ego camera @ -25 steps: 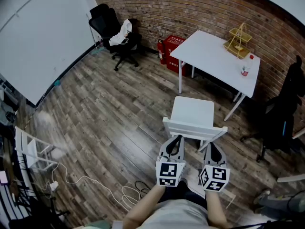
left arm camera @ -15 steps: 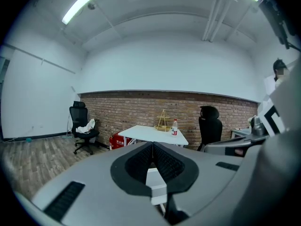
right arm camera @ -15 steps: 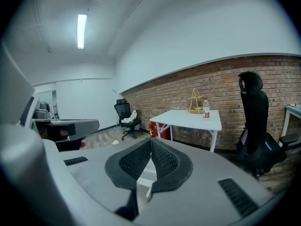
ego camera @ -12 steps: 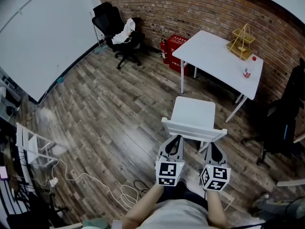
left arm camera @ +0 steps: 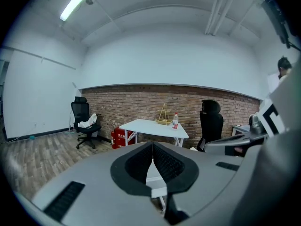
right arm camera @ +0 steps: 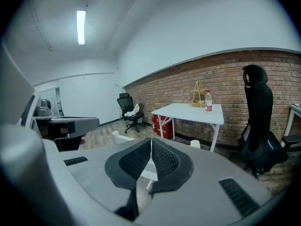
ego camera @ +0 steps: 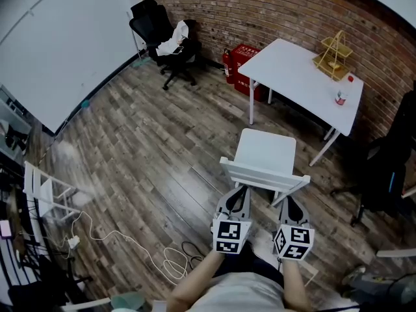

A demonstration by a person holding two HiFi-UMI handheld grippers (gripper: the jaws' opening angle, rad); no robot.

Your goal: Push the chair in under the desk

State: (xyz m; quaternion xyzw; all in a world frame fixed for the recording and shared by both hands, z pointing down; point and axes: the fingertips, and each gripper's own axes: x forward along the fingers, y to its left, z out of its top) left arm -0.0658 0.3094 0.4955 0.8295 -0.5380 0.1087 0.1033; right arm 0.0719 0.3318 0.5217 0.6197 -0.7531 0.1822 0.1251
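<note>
A wood-plank floor (ego camera: 143, 148) runs up to a brick wall (ego camera: 260, 12). A white desk (ego camera: 296, 77) stands in front of that wall. The white chair (ego camera: 263, 155) is on the open floor just short of the desk, in line with its near-left corner, and its seat is not under the top.

The chair has a flat, square seat on slim white legs. Its low backrest is made of two horizontal slats. The backrest faces the person and the seat faces the desk.

The left gripper (ego camera: 243, 188) and the right gripper (ego camera: 285, 199) are side by side just behind the backrest. Their tips sit at its lower edge in the head view. No view shows whether either tip touches the slats.

Each gripper's own view shows its jaws pressed together with nothing between them. The chair's white frame shows just beyond and below the tips.

On the desk's far end are a gold wire rack (ego camera: 335, 56) and a small bottle (ego camera: 339, 97).
</note>
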